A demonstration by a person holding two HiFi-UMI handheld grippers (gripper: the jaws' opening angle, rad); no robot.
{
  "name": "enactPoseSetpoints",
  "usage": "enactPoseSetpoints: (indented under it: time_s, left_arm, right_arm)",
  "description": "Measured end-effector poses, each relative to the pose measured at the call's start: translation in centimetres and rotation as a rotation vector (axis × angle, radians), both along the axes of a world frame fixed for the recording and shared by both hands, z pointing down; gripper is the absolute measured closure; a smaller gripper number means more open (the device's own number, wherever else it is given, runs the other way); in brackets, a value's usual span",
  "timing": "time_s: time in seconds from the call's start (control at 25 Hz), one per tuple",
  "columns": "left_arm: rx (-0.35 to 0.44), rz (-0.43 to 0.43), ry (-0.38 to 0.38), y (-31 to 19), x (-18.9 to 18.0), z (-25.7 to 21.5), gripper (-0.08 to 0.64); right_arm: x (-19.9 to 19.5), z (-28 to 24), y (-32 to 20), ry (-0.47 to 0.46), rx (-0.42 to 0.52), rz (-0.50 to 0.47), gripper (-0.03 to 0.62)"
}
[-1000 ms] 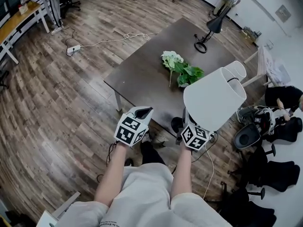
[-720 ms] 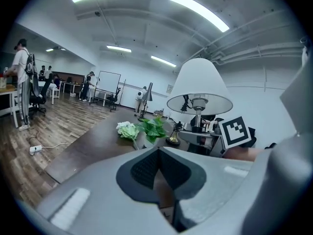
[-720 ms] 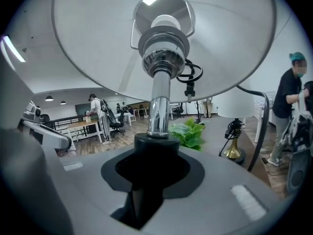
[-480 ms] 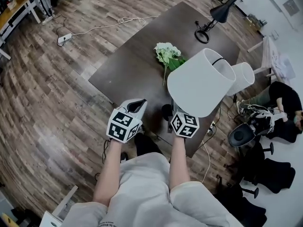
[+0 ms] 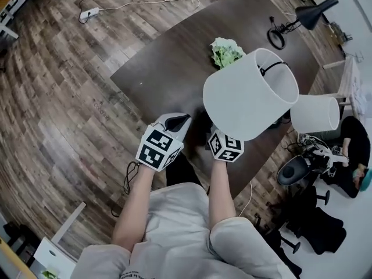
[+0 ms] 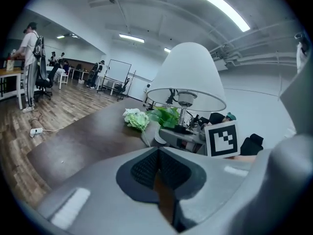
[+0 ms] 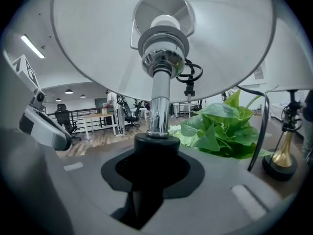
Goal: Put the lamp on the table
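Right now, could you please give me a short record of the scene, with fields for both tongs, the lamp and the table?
left tongs: shut, empty
right tongs: shut on lamp, at its black collar
lamp: white shade, held over the near side of the table
table: dark top; carries flowers and black desk lamp
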State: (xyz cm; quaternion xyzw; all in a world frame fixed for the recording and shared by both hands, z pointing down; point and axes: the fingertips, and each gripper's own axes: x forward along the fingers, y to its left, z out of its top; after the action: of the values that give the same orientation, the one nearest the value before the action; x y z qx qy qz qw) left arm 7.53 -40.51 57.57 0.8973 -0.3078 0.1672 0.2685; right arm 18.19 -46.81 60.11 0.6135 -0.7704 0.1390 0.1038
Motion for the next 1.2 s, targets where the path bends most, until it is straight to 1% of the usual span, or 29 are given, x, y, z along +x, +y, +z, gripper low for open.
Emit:
enactPoseSetpoints:
  time_s: [0.16,0.44,0.72,1.2]
  left_arm:
    - [-0.039,-0.023,0.000,0.2,0.0,2.0,0.560]
    - [-0.071,-0.074,0.017,-0.1,-0.4,3.8,0.560]
    - [-0.024,-0.075,0.019,-0.2,0.1,4.0,0.560]
    - [-0.008,-0.089,0.041,1.9,-0.1,5.0,0.560]
  right_arm:
    - [-0.7,1.4,-1.1,-0.011,0.014,-0.045,0.469]
    - [-0.8,2.0,-2.2,0.042,0.081,-0.073,0.469]
    - [-0.4,2.7,-1.9,0.035,0.121,-0.069,0.469]
    - [-1.2,2.5,-1.1,0.072,0.186,-0.087,0.469]
